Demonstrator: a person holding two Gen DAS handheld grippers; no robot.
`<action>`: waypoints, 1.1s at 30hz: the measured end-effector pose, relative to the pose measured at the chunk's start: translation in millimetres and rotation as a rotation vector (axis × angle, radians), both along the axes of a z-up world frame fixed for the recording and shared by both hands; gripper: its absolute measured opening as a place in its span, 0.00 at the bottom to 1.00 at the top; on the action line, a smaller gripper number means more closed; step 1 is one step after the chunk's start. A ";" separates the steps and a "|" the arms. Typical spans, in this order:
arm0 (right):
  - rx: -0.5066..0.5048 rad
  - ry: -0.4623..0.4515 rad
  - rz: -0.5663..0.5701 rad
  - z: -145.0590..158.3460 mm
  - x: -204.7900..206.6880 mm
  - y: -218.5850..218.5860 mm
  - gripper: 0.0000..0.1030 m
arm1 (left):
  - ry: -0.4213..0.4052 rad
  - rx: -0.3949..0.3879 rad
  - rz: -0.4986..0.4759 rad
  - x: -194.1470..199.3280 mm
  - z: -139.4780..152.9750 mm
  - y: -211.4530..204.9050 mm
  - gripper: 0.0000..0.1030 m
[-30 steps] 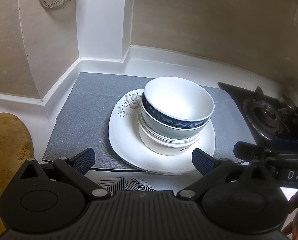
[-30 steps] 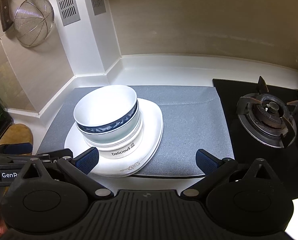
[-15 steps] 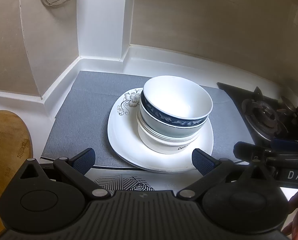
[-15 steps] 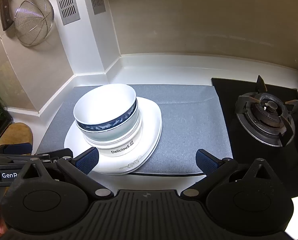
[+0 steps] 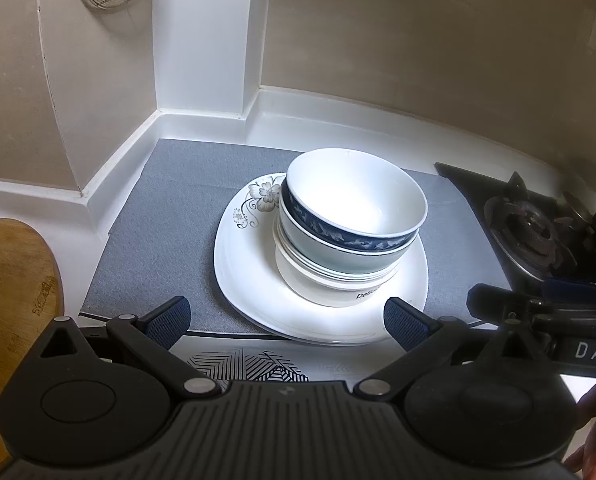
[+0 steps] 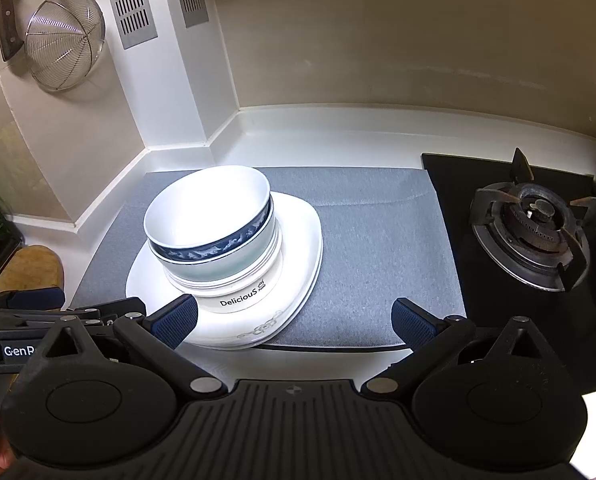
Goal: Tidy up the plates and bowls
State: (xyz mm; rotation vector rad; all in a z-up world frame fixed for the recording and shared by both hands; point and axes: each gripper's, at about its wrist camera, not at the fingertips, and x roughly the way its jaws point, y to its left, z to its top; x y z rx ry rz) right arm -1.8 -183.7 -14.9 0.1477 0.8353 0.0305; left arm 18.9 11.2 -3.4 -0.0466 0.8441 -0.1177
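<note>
Since a second ago the stack has slid slightly nearer in both my views; my left fingers point(image 5: 169, 322) and right fingers point(image 6: 414, 323) hang spread wide, holding nothing; before them the blue-banded bowl point(image 5: 352, 216) tops nested bowls on white plates point(image 6: 298, 264), on the grey mat point(image 6: 378, 248) covering the worktop point(image 5: 338, 120), beside the burner point(image 6: 534, 224).

You see glossy glazed bowls point(image 5: 354, 216) on a glossy white plate point(image 5: 257, 280); your mat point(image 6: 370, 248) looks matt, woven grey; the strainer point(image 6: 63, 46) is wire metal; the board point(image 5: 13, 280) looks wooden.
</note>
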 end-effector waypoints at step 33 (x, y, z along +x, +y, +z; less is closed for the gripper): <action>-0.001 -0.001 0.011 -2.1 6.2 7.8 0.99 | 0.002 -0.007 0.004 8.8 -1.4 14.6 1.00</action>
